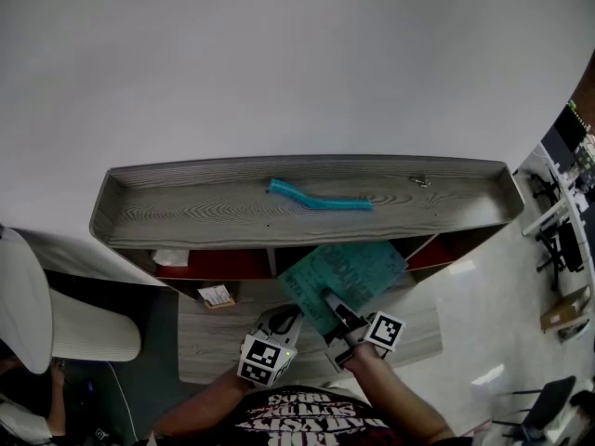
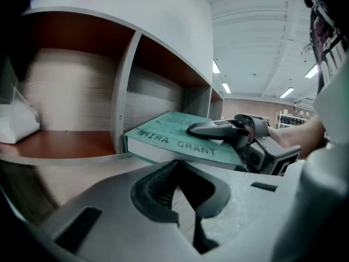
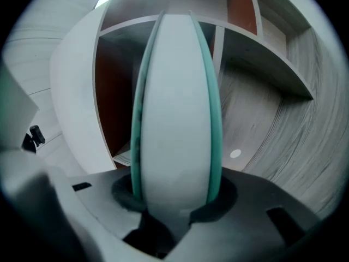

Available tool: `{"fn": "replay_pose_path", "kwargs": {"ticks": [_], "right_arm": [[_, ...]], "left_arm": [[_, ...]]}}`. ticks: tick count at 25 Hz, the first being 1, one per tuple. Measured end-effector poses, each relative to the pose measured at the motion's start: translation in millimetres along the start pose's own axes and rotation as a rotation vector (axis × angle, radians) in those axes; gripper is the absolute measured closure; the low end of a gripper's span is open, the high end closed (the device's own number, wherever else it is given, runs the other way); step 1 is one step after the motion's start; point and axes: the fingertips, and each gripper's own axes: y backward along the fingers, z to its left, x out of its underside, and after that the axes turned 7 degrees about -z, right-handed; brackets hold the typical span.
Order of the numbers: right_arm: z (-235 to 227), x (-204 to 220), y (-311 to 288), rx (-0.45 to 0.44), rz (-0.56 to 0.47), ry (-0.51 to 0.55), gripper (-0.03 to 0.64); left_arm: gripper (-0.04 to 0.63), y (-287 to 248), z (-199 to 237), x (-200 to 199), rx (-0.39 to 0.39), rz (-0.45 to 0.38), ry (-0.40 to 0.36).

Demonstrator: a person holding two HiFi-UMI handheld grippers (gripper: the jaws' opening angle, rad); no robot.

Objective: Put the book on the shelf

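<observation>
Grey woodgrain shelf (image 1: 186,212) agst white wall (image 1: 279,54); glossy floor (image 1: 493,295) rt.

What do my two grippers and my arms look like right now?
Both the left gripper and the right gripper have grey plastic bodies, each carrying a cube with black-and-white square markers. Their fingers are dark, with ribbed inner pads. You wear a black T-shirt with red and white print; no sleeves cover your forearms.
</observation>
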Motion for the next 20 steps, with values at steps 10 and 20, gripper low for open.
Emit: {"fn": "replay_pose_path", "kwargs": {"ticks": [10, 20], "right_arm": [[-2, 10, 3, 0.002, 0.062, -0.04, 0.428], [-6, 10, 40, 0.021, 0.112, 0.035, 0.419]], "left_arm": [[0.591, -9, 17, -14, -0.027, -0.024, -0.007], [0.591, -13, 26, -19, -0.031, -0.037, -0.009]]}}
